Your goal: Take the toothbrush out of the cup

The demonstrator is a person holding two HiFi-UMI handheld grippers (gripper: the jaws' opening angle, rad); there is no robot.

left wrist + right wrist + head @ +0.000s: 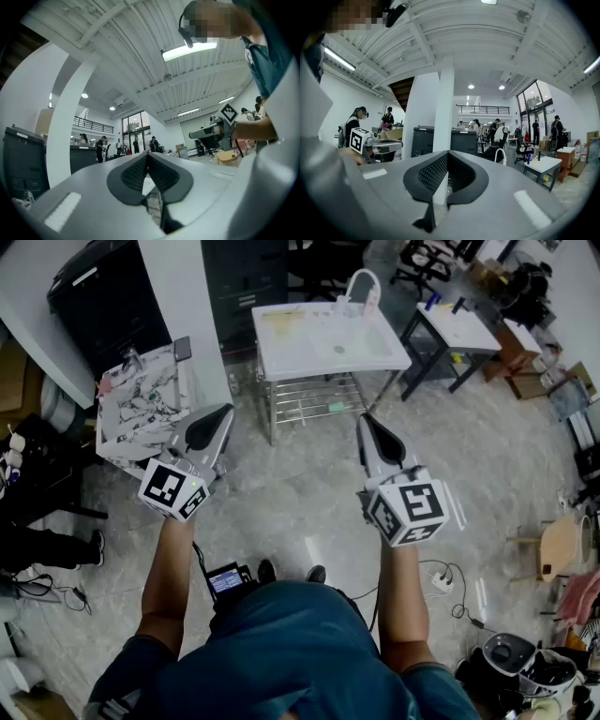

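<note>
A white sink table [281,352] with a curved tap [361,282] stands ahead of me across the grey floor. A small pale thing [373,298] stands beside the tap; it is too small to tell a cup or toothbrush. Both grippers are held up at chest height, well short of that table. My left gripper [225,412] is shut, its black pads [136,171] meeting at the tip with nothing between them. My right gripper [366,418] is shut and empty too, its pads [461,173] pressed together. Both point upward and out into the hall.
A marbled-top stand [141,399] and a black cabinet [103,296] are to the left. A second white table [464,324] is at the far right. A wire shelf [314,395] sits under the sink table. Cables and a power strip [439,579] lie on the floor at right.
</note>
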